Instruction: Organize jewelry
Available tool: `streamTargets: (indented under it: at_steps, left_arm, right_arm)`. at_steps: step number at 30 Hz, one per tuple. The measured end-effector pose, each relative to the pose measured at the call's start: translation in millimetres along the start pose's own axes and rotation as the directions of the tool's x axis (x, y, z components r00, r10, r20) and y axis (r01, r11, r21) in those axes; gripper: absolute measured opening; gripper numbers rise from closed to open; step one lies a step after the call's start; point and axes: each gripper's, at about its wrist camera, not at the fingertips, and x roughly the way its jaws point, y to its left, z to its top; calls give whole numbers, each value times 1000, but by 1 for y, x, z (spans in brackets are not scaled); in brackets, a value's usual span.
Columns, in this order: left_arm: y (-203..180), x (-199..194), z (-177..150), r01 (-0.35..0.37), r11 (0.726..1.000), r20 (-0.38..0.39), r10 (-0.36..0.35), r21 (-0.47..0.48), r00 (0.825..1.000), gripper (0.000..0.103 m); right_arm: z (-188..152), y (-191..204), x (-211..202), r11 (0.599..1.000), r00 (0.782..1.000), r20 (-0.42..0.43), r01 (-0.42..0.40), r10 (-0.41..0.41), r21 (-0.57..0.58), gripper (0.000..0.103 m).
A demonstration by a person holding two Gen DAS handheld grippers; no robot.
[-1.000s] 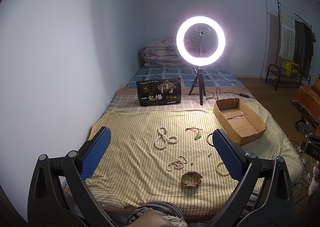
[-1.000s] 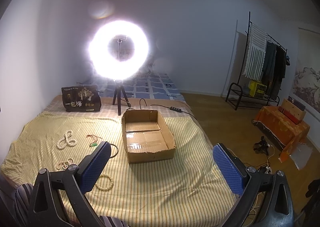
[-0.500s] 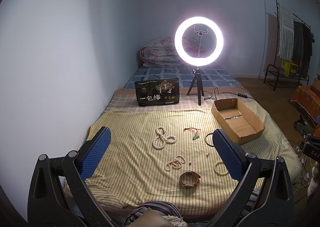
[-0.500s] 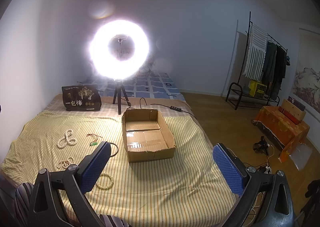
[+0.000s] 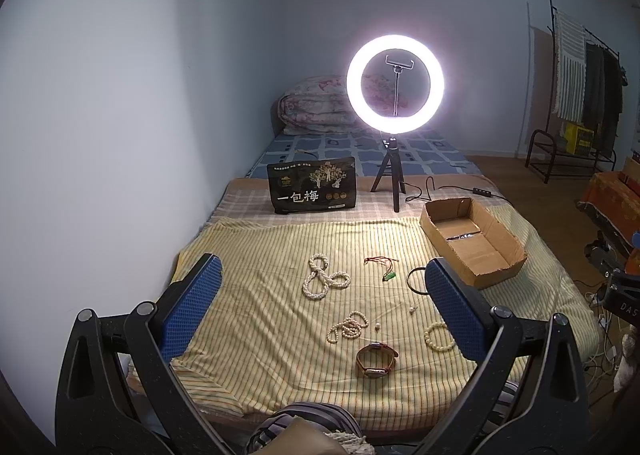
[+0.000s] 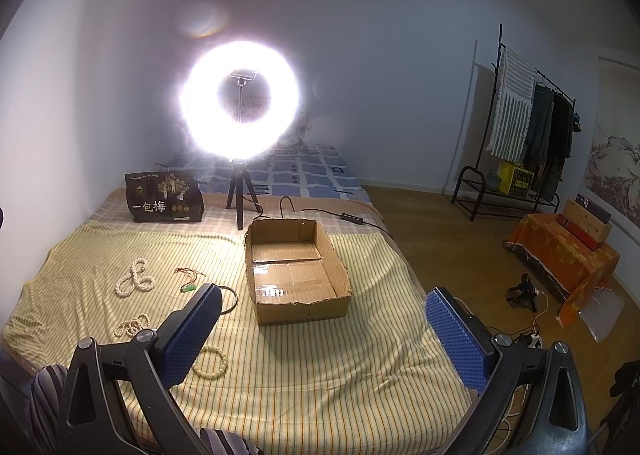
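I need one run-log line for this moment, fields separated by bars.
phase: start | left gripper: open, empty | right gripper: open, empty | cardboard box: empty | wristwatch, bead strands: on bed

"一包梅" on black bag (image 5: pixel 312 191)

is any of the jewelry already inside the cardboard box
No, the right wrist view shows the cardboard box holding only its taped bottom flaps, while the pearl necklace lies on the striped cloth.
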Motion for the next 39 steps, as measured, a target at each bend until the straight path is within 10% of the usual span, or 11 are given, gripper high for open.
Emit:
streamTargets:
  at_steps: [39]
  left_arm:
    - [9,10,6,-21,1000,15,20,10,1000,103]
  right_arm:
    - [-1,1,-1,999,999,5,34,-34,-29,103]
